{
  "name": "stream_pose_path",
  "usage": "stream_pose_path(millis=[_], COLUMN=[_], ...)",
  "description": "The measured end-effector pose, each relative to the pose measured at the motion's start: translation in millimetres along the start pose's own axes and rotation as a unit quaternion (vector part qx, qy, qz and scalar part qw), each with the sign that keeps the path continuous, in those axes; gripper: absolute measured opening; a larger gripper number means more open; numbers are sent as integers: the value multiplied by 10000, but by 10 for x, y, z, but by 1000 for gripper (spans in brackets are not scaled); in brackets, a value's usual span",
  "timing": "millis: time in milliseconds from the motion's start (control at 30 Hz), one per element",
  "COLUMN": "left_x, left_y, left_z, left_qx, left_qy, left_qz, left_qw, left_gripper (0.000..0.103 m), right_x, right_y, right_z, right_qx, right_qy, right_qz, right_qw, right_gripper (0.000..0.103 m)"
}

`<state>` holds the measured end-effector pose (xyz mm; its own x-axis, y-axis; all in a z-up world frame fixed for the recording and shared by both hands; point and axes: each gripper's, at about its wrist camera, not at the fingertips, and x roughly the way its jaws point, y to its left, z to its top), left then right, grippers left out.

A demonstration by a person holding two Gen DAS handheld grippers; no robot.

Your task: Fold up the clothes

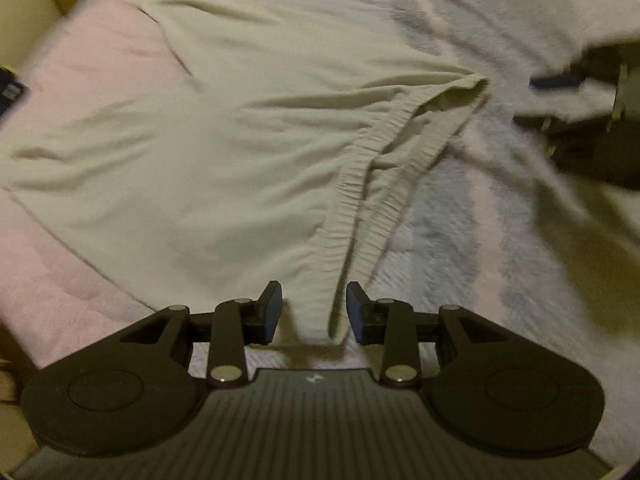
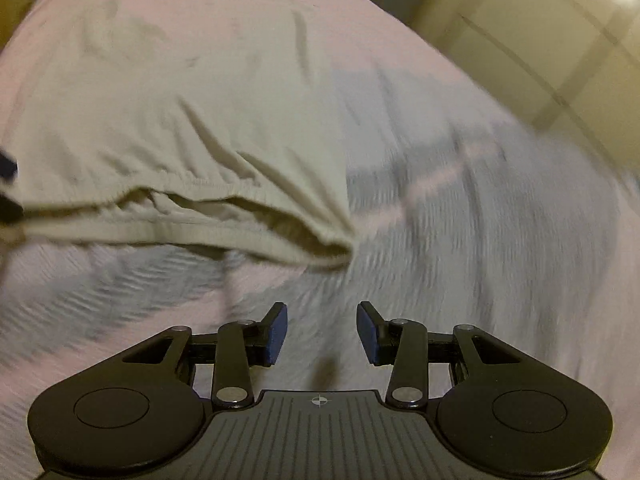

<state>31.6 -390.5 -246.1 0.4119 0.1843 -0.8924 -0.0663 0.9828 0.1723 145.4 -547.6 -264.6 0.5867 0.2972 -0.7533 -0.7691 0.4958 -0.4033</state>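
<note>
A pale beige pair of shorts (image 1: 192, 152) lies spread on the bed. Its elastic waistband (image 1: 360, 184) runs from the near middle toward the upper right. My left gripper (image 1: 314, 308) is open, and the near corner of the waistband lies between its blue pads without being pinched. In the right wrist view the same shorts (image 2: 180, 100) lie ahead, the gaping waistband (image 2: 240, 220) facing me. My right gripper (image 2: 322, 330) is open and empty, just short of the waistband's right corner. The right gripper also shows at the right edge of the left wrist view (image 1: 592, 120).
The shorts rest on a fuzzy pink and pale blue blanket (image 1: 460, 240) that covers the bed. A cream wall or cabinet (image 2: 540, 40) stands beyond the bed's far right. A dark object (image 1: 10, 88) lies at the bed's left edge.
</note>
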Motion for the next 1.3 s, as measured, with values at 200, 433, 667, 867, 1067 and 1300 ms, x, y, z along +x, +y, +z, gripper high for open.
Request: stream_pose_path(millis=[200,433,667,867,1067,1300], left_x=[132,256,203,-323,-360,137], left_y=[-203,-265,-181,-228,-347,-611], left_z=[-52,-140,-165,-495,-800,-841], left_qx=[199,377,367,679,465,1428], left_qy=[37,108,-157,-1330,-1457,-593], left_qz=[840,1180,1122,1298,1523,1924], left_qw=[9963,9922,9929,9802,9764,9691], left_gripper=[32,31,3,2,2,3], right_x=[329,598,534,202,-22,309], right_y=[11,81,8,-222,-59,131], right_z=[-43,-124,-215,-420,-735,-713], right_qx=[-1174,-2086,-2552,-2534,-2890,-3195], right_qy=[-532,-888,-1303,-1959,-2251,-1587], right_qz=[-76,-291,-117,-216,59,488], right_qw=[9916,9735,9580,9471,9305,9329], right_gripper=[42,41,1,0,0,0])
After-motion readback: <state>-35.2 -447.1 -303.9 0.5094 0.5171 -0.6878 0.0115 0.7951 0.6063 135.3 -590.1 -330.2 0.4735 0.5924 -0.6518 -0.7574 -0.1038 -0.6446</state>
